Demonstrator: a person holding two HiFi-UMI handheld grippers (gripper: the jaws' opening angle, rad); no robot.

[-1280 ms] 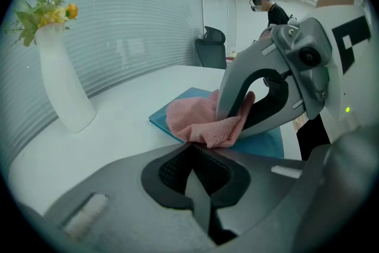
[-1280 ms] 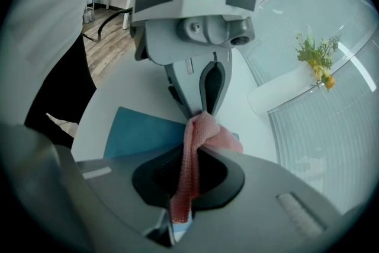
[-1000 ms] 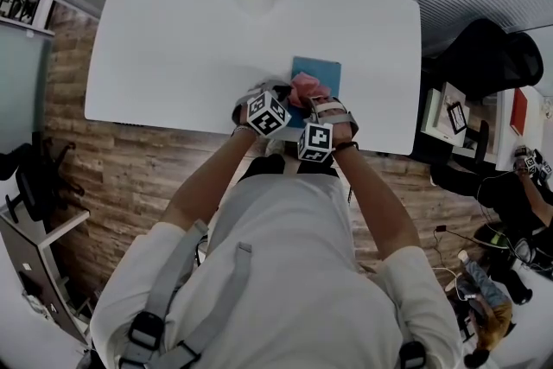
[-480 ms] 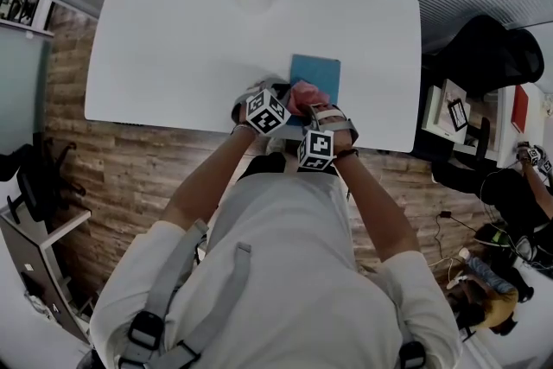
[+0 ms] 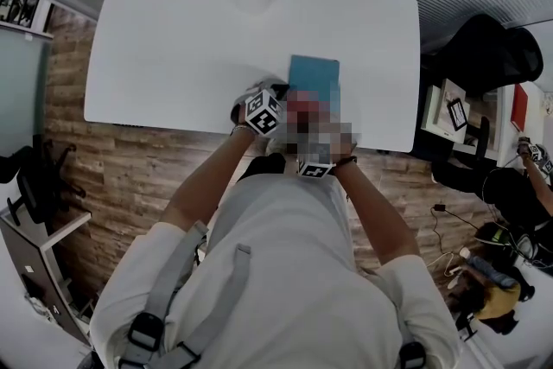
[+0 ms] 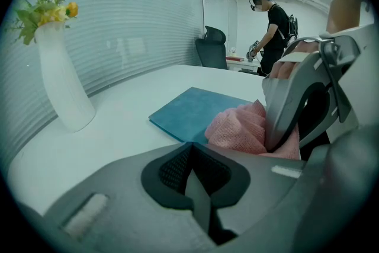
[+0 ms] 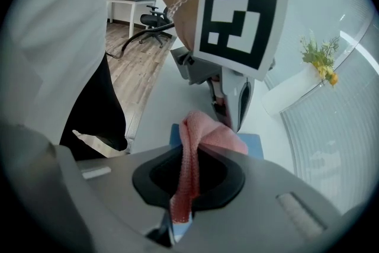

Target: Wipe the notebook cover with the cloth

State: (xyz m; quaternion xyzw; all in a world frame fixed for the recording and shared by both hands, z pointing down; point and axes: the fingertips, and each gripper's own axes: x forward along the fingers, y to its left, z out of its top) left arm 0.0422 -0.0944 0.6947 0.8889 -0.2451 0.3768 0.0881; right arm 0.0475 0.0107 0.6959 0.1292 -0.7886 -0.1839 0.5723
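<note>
Teal and flat, the thin notebook (image 5: 313, 72) lies in the head view just ahead of both sets of fingers, a pink knitted cloth (image 5: 295, 102) seemingly bunched on it. The left gripper view shows the left gripper (image 6: 190, 146) closed and empty, the notebook's corner just past its tips. The right gripper view shows the right gripper (image 7: 188, 154) pinching a cloth fold, the rest trailing onto the cover for wiping.

The right gripper (image 7: 178, 210) has pulled back toward the person (image 5: 285, 272), a little more each time. The pink cloth (image 5: 300, 106) pinched in it has slid with it along the blue notebook (image 5: 314, 72), toward the near edge of the table (image 5: 173, 56). More of the notebook's far end now shows.
</note>
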